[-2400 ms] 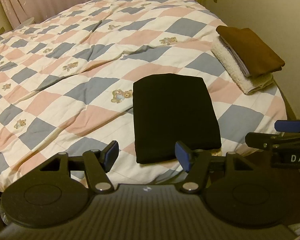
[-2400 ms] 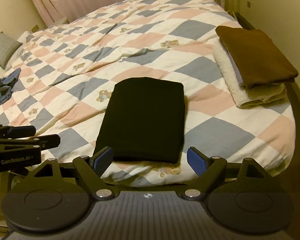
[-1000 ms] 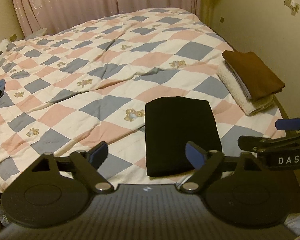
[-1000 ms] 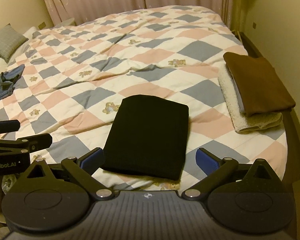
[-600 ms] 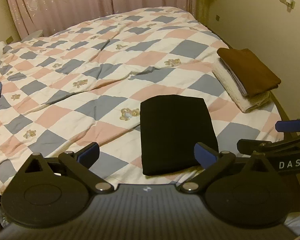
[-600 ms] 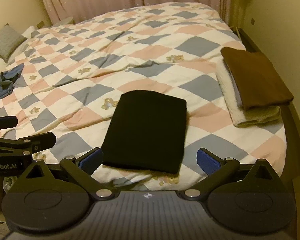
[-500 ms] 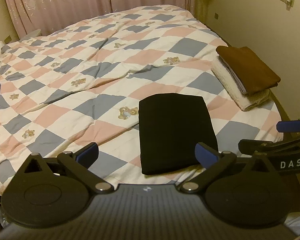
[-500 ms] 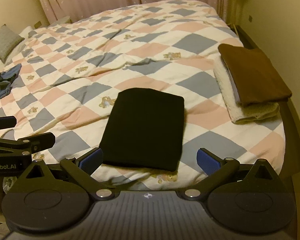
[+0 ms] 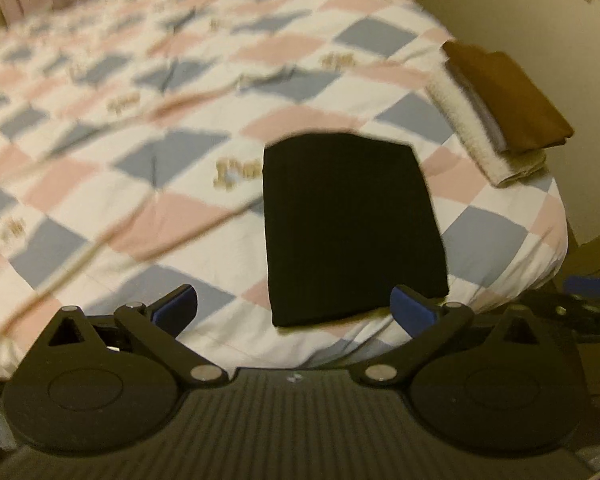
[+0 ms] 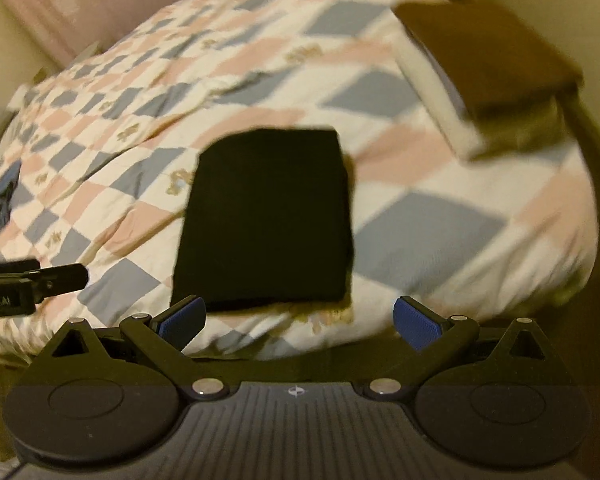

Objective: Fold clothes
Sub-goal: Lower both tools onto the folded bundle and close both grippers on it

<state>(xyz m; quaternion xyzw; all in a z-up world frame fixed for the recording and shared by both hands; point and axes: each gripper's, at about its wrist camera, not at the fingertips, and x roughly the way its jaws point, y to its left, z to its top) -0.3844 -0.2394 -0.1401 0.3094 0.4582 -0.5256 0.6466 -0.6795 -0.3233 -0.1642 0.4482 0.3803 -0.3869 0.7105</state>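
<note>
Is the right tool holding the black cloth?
No, the right tool is open and empty, and the black cloth lies folded flat on the bed.

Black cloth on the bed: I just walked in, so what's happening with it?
A person holds a tool in each hand, both open and empty. The black cloth lies folded flat on the quilt, untouched. The left tool and right tool hang just short of its near edge. A folded stack sits to the right.
</note>
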